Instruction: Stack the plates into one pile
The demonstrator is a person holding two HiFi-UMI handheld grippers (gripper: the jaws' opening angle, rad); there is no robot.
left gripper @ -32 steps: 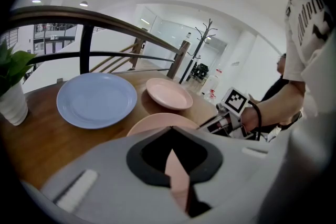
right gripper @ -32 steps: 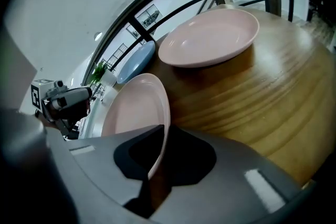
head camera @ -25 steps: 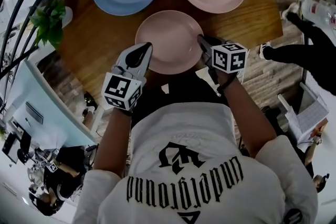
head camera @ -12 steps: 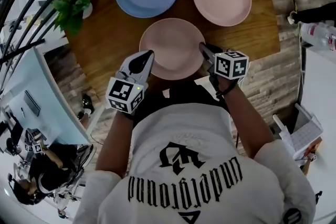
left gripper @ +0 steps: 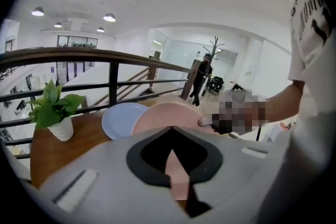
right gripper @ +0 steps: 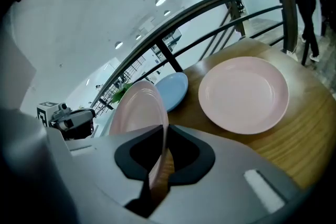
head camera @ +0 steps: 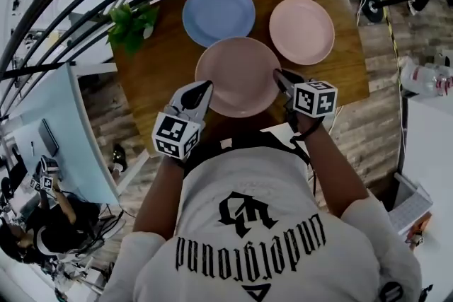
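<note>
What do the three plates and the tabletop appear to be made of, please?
Near pink plate, far pink plate and blue plate: probably plastic or melamine, though glazed ceramic is possible. The signs are flat pastel colour, thin rims and only a soft sheen. Tabletop: wood or wood veneer, with visible grain streaks and a smooth, low-gloss finish.

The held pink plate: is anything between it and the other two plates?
Nothing visible. Beyond the held pink plate, the blue plate and the second pink plate lie bare; the potted plant stands off to one side.
</note>
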